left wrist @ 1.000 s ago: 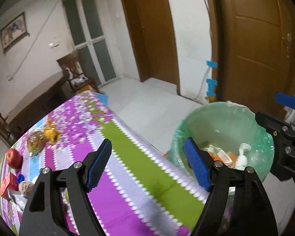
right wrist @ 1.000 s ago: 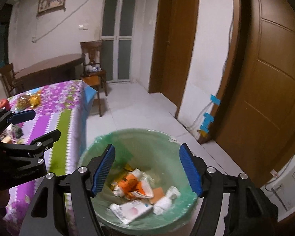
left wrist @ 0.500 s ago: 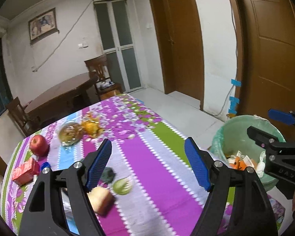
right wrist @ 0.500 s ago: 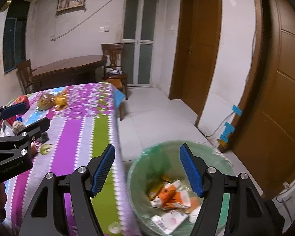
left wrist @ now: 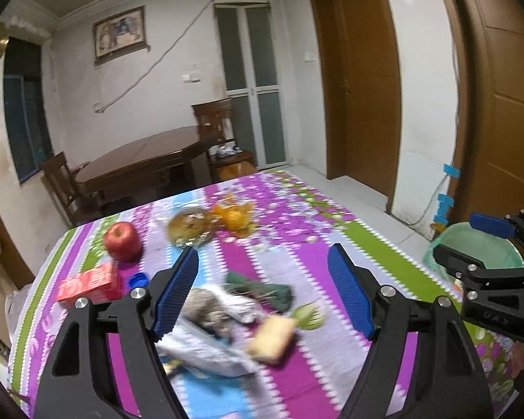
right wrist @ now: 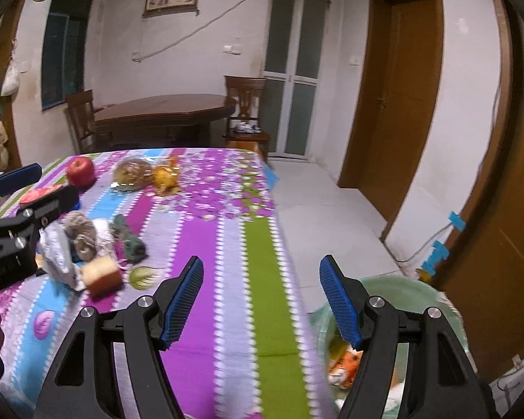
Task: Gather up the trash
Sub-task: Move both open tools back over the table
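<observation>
A heap of trash lies on the striped tablecloth [left wrist: 283,244]: a crumpled silver wrapper [left wrist: 206,345], a brown fuzzy lump [left wrist: 206,305], a dark green scrap [left wrist: 262,288], a bread piece [left wrist: 272,338] and a green peel [left wrist: 309,314]. My left gripper [left wrist: 262,295] is open and empty above the heap. My right gripper [right wrist: 260,302] is open and empty over the table's right edge. The heap also shows in the right wrist view [right wrist: 87,244]. A green-lined bin [right wrist: 401,331] with trash in it stands on the floor to the right.
A red apple [left wrist: 122,236], a red box [left wrist: 87,284], a blue cap [left wrist: 138,280] and bagged fruit [left wrist: 209,223] sit farther back on the table. A wooden table [right wrist: 164,111] and chairs stand behind. Doors [right wrist: 398,97] are on the right.
Both grippers have swung left, away from the bin and over the table. The trash heap has come between the left fingers. Both stay open and empty.
</observation>
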The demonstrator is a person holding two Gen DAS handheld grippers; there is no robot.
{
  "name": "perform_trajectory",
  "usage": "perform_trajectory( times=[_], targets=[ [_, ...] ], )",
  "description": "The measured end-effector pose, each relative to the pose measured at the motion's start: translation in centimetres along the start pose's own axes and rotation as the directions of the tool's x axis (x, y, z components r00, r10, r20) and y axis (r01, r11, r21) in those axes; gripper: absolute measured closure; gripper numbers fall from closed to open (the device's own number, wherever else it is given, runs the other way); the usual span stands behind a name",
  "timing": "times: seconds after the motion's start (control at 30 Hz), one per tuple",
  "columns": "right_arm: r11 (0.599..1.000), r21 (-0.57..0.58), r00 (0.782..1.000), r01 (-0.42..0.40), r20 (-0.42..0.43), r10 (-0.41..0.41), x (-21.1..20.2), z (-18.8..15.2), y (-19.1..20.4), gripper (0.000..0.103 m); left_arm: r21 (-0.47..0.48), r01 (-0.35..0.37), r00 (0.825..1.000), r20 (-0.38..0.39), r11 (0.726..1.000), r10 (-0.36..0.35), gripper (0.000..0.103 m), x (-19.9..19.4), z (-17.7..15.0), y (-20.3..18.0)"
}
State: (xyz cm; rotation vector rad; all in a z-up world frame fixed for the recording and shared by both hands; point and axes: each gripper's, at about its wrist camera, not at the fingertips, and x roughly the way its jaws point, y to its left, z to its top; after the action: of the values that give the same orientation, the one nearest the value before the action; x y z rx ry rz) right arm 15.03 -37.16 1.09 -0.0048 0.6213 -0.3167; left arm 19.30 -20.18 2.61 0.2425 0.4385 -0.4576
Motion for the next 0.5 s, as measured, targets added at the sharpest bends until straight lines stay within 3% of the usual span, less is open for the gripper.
perform_trajectory(
  times=[0.2,0.3,0.5],
  targets=[
    [0.996,-0.049,0.997,-0.077,-0.009,0.077,0.7,0.1,3.7,0.03,-0.069,-0.088,0.993,-0.082,0.994,0.082,0.03,0.3,-1.4,8.3],
    [0.991,-0.07,0.994,-0.11,-0.021,0.109,1.2,-0.1,5.4,0.029,-0.1,-0.162,0.981,-0.126,0.982,0.149,0.03,0.5,-2.8,12.3],
    [0.98,-0.093,0.983,-0.176,-0.06,0.171,2.8,-0.6,8.3,0.028,-0.204,-0.233,0.954,-0.236,0.951,0.183,0.03,0.8,-6.4,19.2]
  ],
)
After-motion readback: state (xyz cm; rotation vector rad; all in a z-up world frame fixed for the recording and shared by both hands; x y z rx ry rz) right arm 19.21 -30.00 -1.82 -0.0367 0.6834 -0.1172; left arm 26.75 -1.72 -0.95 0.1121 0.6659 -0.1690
